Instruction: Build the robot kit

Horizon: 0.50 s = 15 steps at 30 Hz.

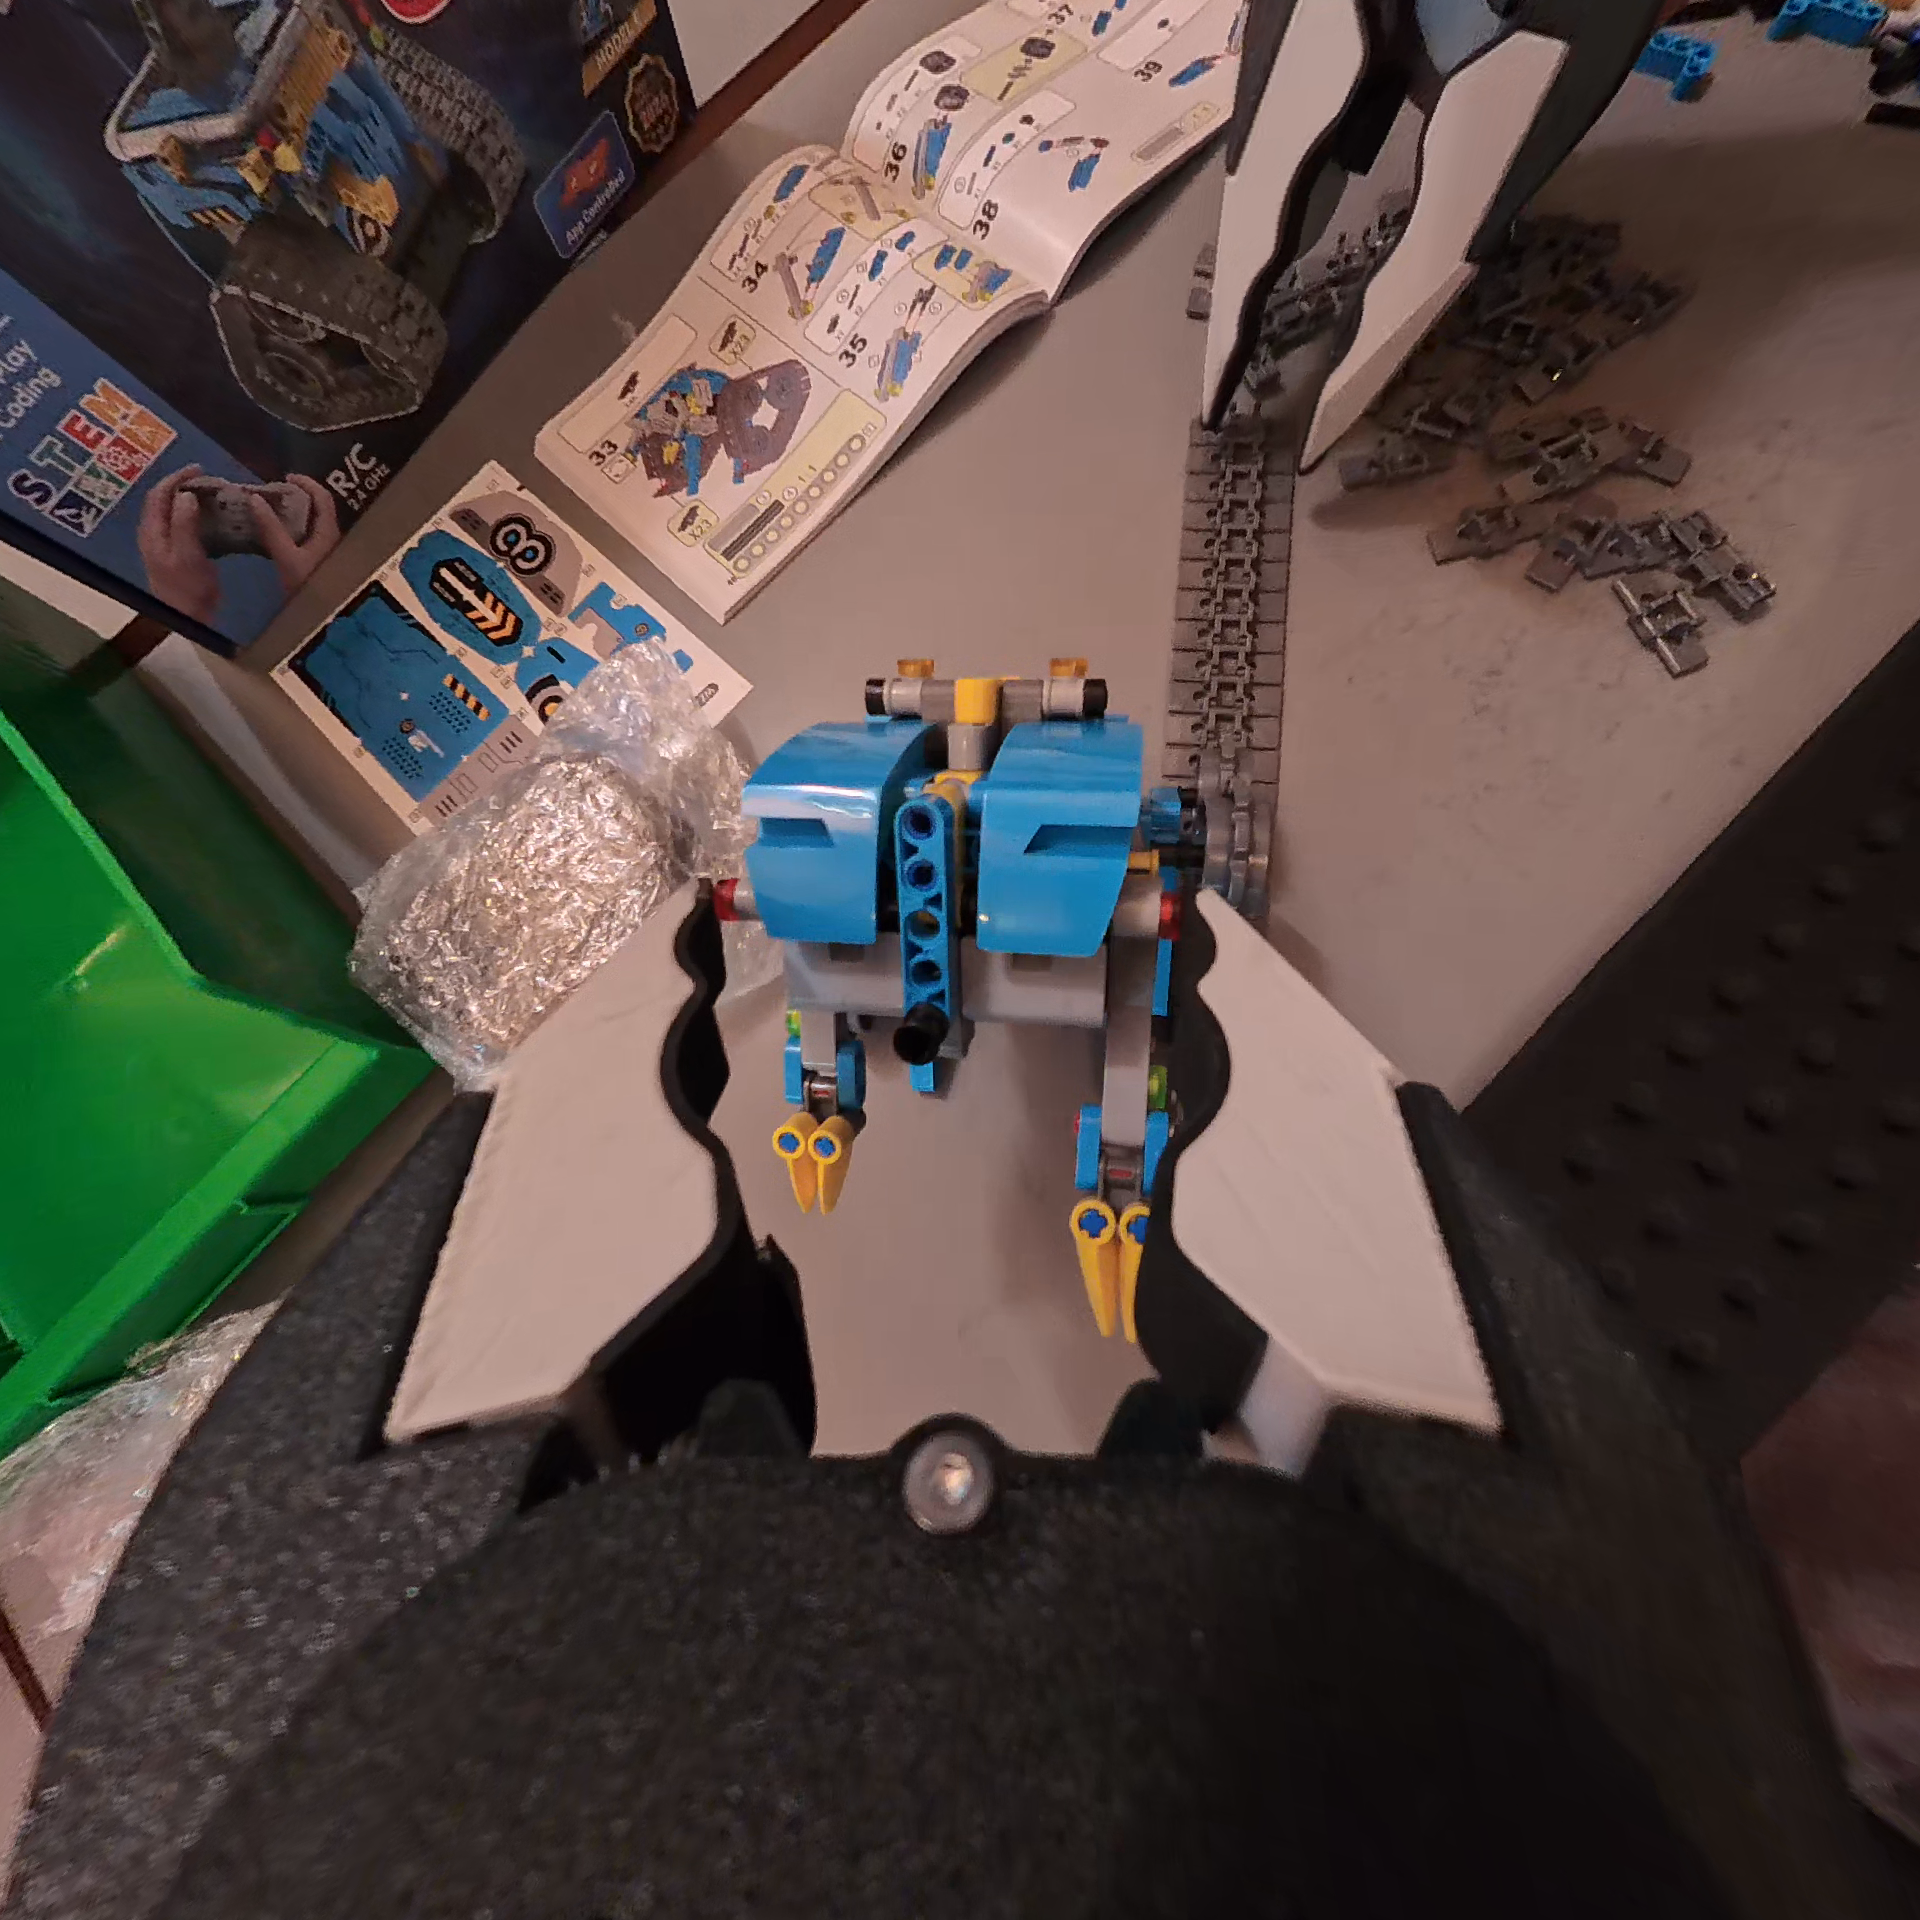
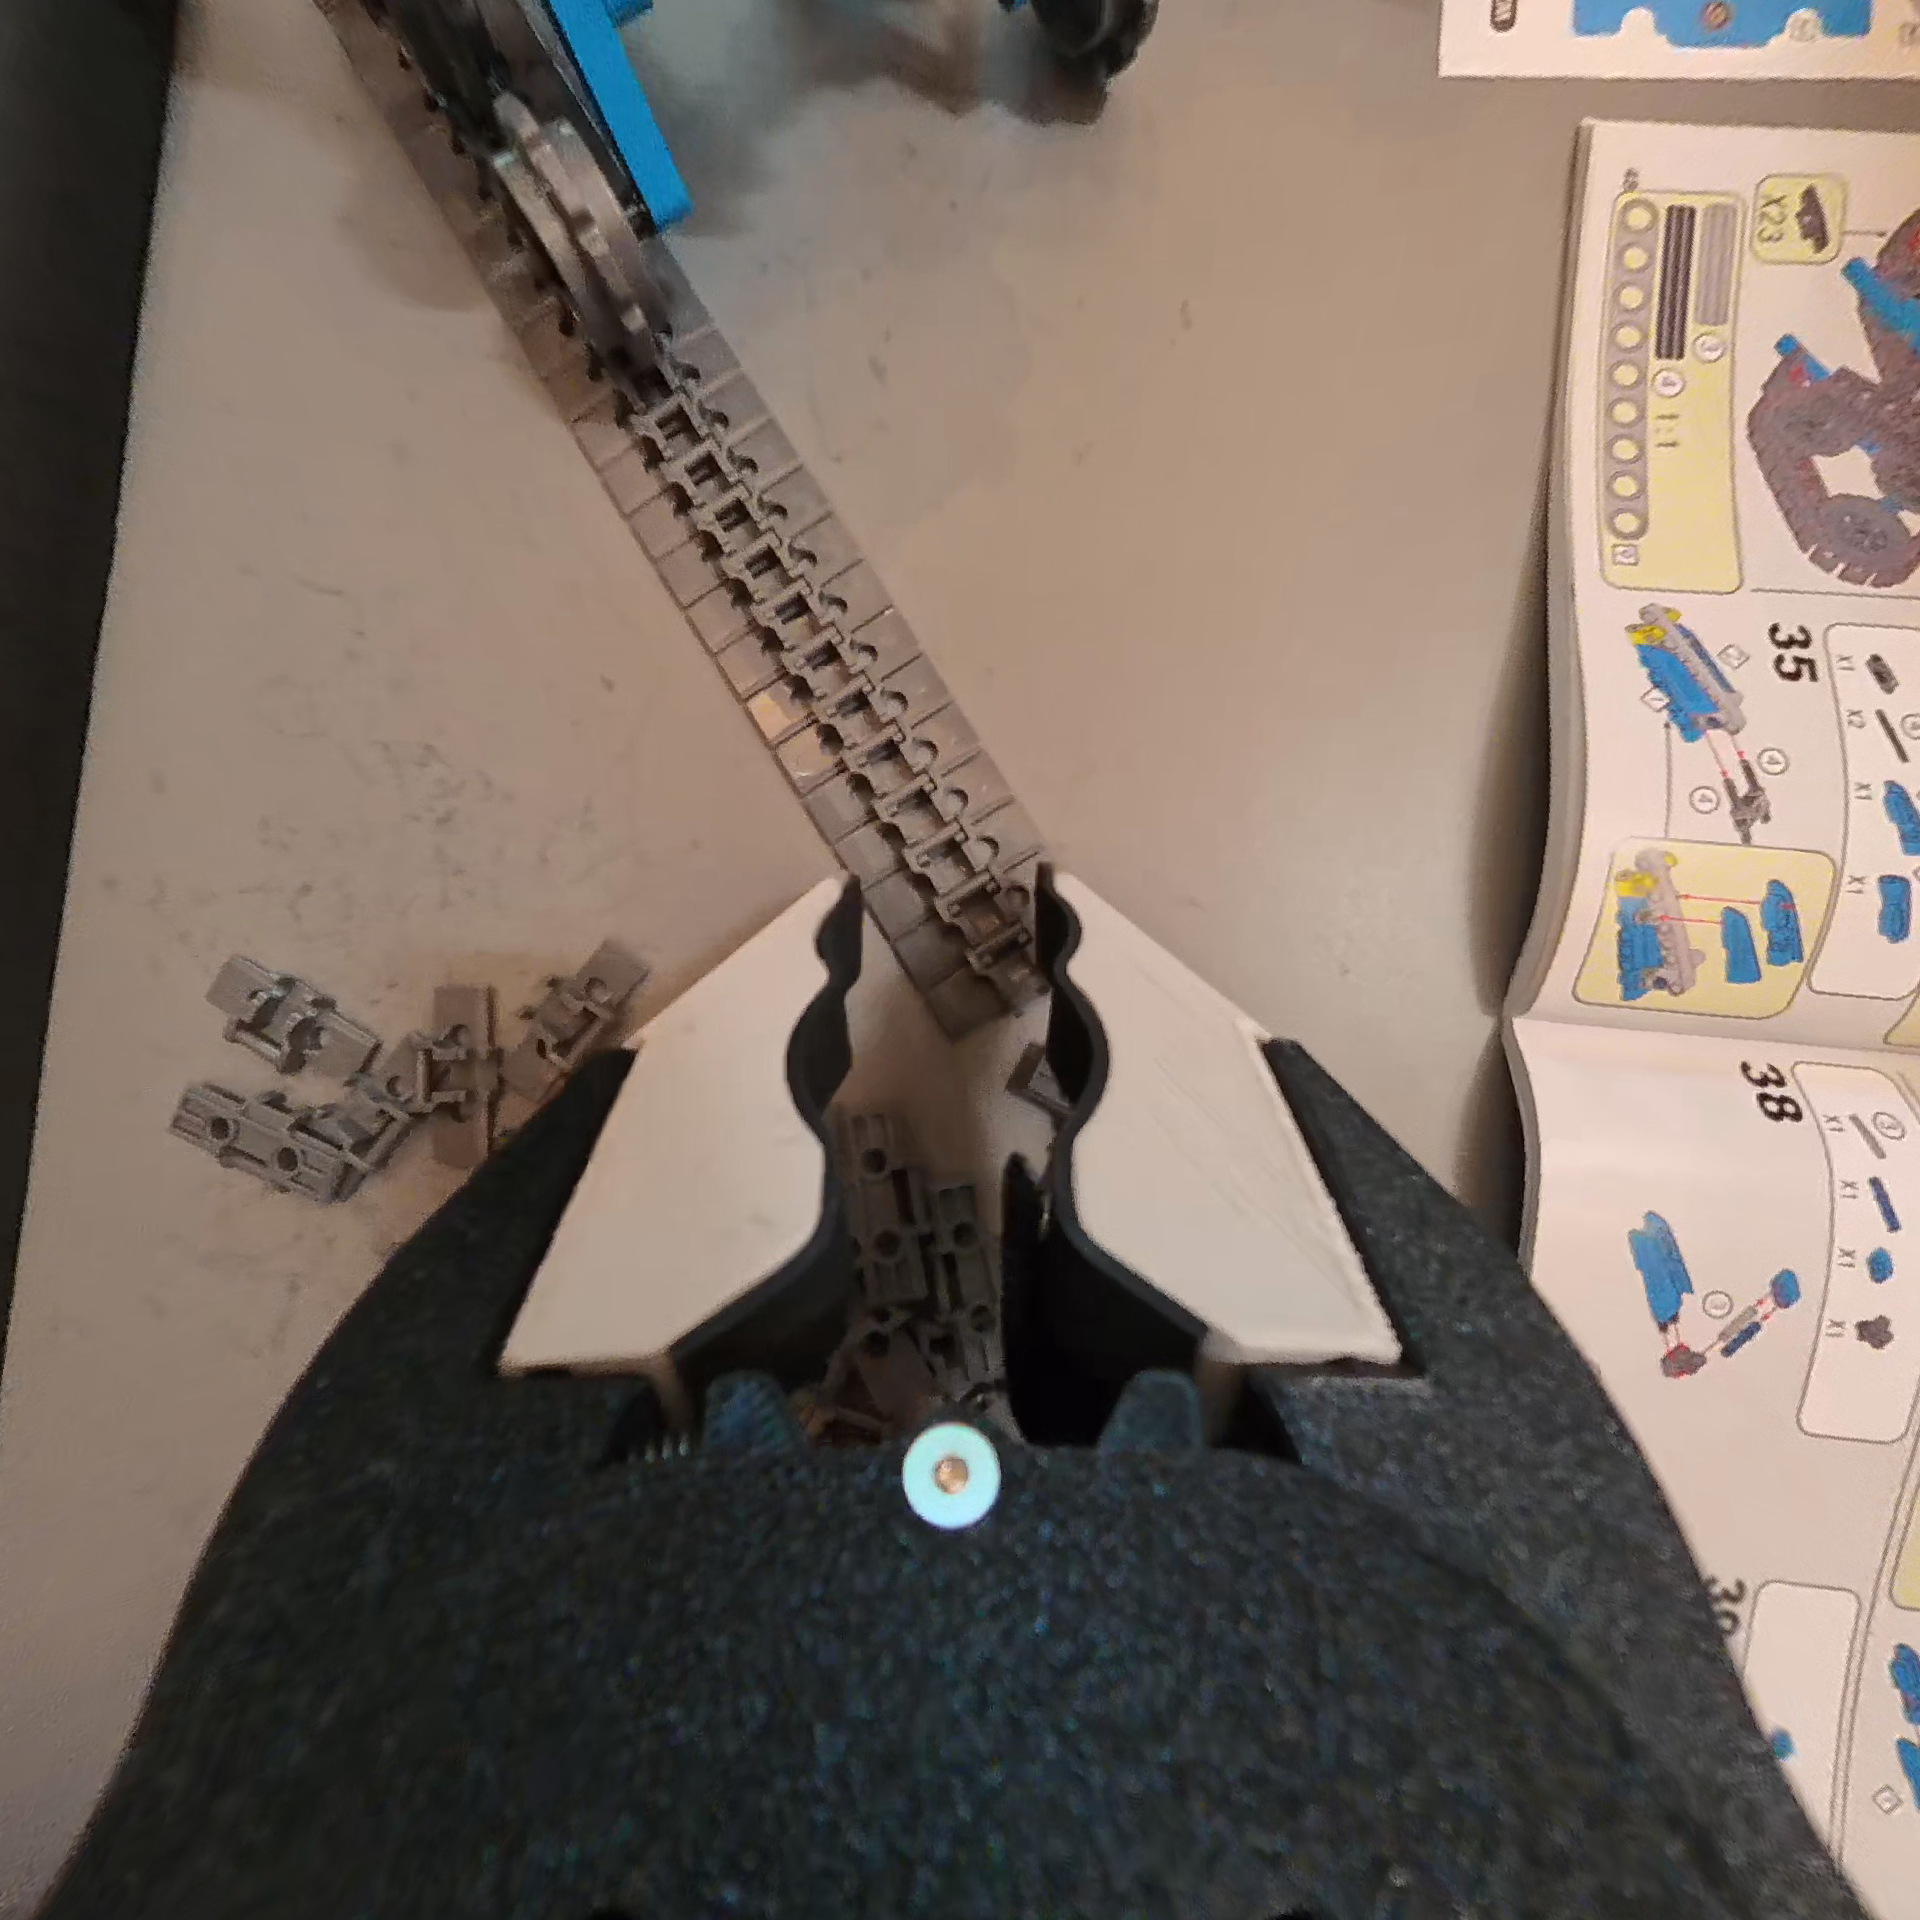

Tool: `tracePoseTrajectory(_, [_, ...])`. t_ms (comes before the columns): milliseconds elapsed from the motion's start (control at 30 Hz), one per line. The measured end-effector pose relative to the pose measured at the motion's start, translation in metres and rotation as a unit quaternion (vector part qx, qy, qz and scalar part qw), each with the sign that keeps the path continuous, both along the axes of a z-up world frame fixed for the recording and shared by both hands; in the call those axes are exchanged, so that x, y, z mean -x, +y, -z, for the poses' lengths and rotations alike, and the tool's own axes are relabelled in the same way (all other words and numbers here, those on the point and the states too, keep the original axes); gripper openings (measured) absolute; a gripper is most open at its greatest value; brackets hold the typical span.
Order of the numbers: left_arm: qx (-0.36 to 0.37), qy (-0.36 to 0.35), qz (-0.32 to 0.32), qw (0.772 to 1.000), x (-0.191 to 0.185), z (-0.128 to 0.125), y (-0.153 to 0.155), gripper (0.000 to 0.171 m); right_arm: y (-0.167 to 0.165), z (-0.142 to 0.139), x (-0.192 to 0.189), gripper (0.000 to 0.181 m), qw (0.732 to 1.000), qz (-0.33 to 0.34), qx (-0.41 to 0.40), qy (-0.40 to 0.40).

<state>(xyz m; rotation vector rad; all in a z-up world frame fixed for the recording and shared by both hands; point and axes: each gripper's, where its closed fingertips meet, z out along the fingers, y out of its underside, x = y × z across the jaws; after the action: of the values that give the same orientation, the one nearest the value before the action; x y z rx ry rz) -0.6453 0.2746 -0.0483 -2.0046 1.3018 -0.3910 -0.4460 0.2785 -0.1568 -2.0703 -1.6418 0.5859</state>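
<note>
A blue, grey and yellow brick model (image 1: 831, 831) with yellow claws stands on the grey table. My left gripper (image 1: 951, 914) has its white fingers pressed on the model's two sides, shut on it. A long grey track (image 1: 1231, 603) runs from a grey sprocket (image 1: 1231, 831) on the model's right side. My right gripper (image 2: 948, 888) is shut on the track's (image 2: 769, 582) free end, its fingertips on both edges. This gripper also shows in the left wrist view (image 1: 1262, 436).
Loose grey track links (image 1: 1558, 416) lie in a pile right of the track, some beside and under my right gripper (image 2: 301, 1070). An open instruction booklet (image 1: 883, 312), a sticker sheet (image 1: 457, 644), the kit's box (image 1: 260, 260), a silvery plastic bag (image 1: 530, 894), a green bin (image 1: 135, 1039) and a black studded plate (image 1: 1714, 987) surround the model.
</note>
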Motion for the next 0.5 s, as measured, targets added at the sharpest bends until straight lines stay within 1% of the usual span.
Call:
tracePoseTrajectory(133, [-0.004, 0.013, 0.004, 1.000, -0.005, 0.001, 0.001, 0.086, 0.002, 0.012, -0.007, 0.032, 0.999, 0.002, -0.012, -0.034])
tracePoseTrajectory(500, [-0.008, 0.015, 0.001, 1.000, -0.009, 0.001, 0.002, 0.087, 0.002, 0.011, -0.006, 0.032, 0.999, -0.001, -0.011, -0.042])
